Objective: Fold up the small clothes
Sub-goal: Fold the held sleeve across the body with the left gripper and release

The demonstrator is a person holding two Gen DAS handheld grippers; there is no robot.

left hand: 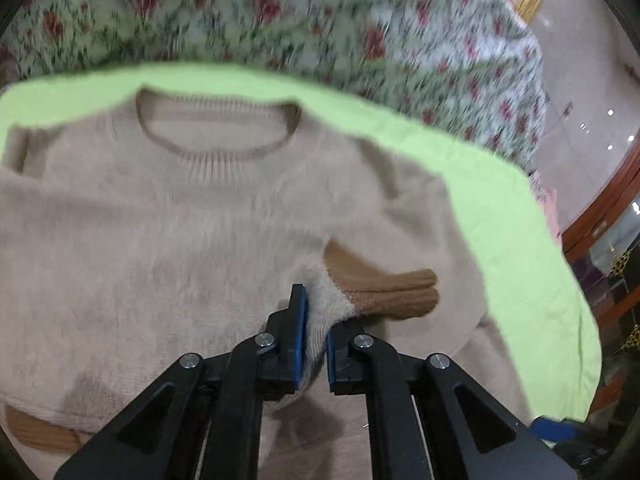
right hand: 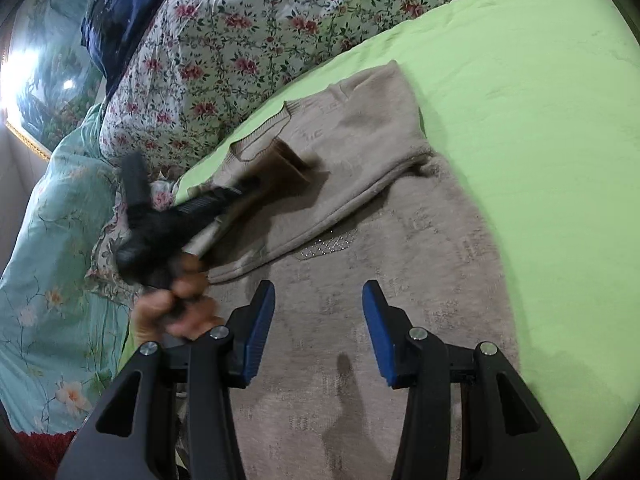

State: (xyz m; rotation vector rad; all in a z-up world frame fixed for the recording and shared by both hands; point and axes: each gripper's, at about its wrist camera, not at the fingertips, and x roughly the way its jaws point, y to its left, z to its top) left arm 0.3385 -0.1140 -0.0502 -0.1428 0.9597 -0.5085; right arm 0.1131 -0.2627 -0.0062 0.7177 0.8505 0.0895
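Left wrist view: close above the beige sweater [left hand: 160,220], looking down and forward toward its collar and the floral bedding [left hand: 280,8]. Right wrist view: equally close, angled down across the sweater from the other side. Shared: sweater, green sheet [right hand: 540,120], floral bedding.

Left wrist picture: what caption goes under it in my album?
Left gripper pinches the beige sweater's brown-cuffed sleeve over its front.

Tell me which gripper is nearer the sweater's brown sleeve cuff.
Left. The left gripper is closed on the beige sleeve right beside the brown cuff, over the sweater front. The right gripper hangs open and empty above the sweater's body, well short of that cuff.
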